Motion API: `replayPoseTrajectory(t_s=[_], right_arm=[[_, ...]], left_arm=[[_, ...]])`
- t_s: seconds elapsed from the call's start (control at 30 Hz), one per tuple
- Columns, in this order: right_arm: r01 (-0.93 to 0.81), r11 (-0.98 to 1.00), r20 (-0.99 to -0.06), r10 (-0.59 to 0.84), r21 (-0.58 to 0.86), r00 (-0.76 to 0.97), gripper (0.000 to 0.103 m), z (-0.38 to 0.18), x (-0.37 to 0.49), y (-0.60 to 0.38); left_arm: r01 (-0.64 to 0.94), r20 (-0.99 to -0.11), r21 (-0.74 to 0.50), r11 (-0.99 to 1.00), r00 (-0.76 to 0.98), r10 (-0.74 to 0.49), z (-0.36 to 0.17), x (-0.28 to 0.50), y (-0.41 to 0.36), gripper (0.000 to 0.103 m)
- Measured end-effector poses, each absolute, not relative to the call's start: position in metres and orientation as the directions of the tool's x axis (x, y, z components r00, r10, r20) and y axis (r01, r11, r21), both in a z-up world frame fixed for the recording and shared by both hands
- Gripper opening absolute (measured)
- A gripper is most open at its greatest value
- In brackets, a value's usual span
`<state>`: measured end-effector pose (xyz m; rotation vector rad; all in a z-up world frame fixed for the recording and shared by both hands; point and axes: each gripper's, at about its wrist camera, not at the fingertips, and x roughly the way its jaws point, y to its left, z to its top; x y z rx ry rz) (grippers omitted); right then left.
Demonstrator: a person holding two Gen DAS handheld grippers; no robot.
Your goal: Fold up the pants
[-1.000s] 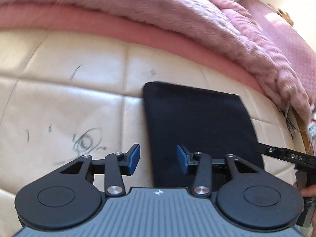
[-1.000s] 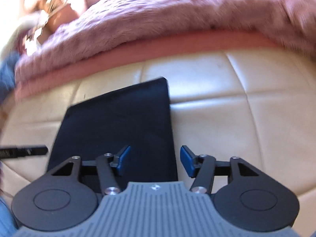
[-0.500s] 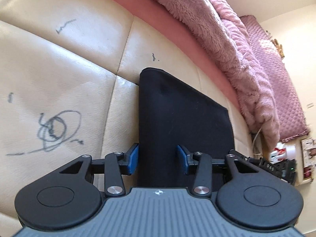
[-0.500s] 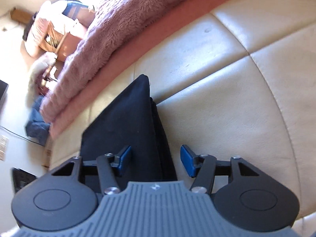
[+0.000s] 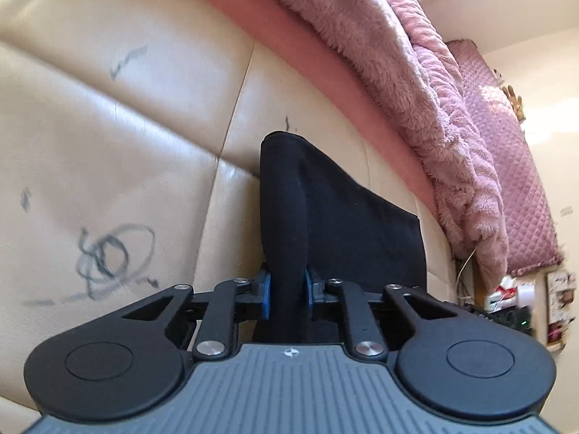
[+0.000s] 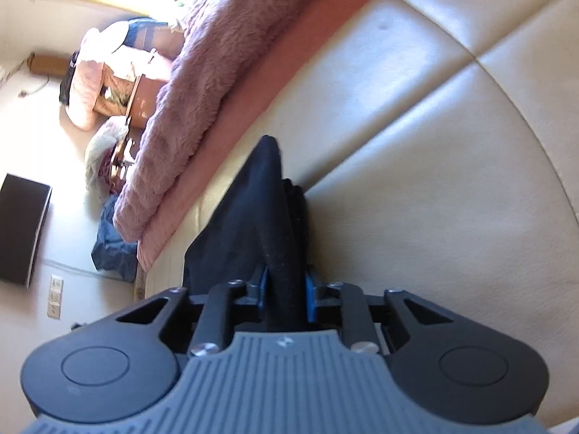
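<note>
The black pants (image 5: 340, 217) lie folded into a flat rectangle on the cream leather cushion (image 5: 108, 152). My left gripper (image 5: 286, 294) is closing on the pants' near left corner, its blue pads pressing a raised ridge of the cloth. In the right wrist view the same black pants (image 6: 249, 217) run away from me, and my right gripper (image 6: 286, 296) is closing on their near right corner, the cloth pinched up between its blue pads. Both near corners stand bunched up off the cushion.
A fluffy pink blanket (image 5: 416, 83) lies along the far edge of the cushion over a pink band. Pen scribbles (image 5: 108, 256) mark the leather to the left. To the right of the pants is bare cushion (image 6: 452, 199). Floor clutter and a blue garment (image 6: 112, 246) lie beyond.
Both grippers came down onto the near edge of the pants, rolled, and went from wide open to closed on the cloth. The near corners now stand bunched between the pads.
</note>
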<state>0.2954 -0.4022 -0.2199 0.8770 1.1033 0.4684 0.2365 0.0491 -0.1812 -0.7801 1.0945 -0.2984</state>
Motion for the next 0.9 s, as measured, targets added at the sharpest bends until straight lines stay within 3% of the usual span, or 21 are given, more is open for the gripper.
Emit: replayPoseTrajectory(t_s=[0.23,0.57,0.9], right_arm=[[0.029,0.621,-0.583,0.719,0.784,0.378,0.014,-0.192,0.304,-0.355],[-0.013,0.580,-0.537,0.763,0.815,0.360,0.013,-0.191,0.344,-0.234],[-0.007,0.577,-0.541,0.769,0.817,0.341,0.013,-0.209,0.388,-0.167]], left_arm=[[-0.091,-0.712,-0.629,0.772,0.467,-0.525,-0.150,0.243,0.085,0.018],[-0.138,-0.761,-0.522,0.842,0.521,-0.386,-0.121,0.277,0.177,0.018],[-0.170,-0.761,-0.503,0.848,0.553,-0.340,-0.147,0.306,0.215,0.018]])
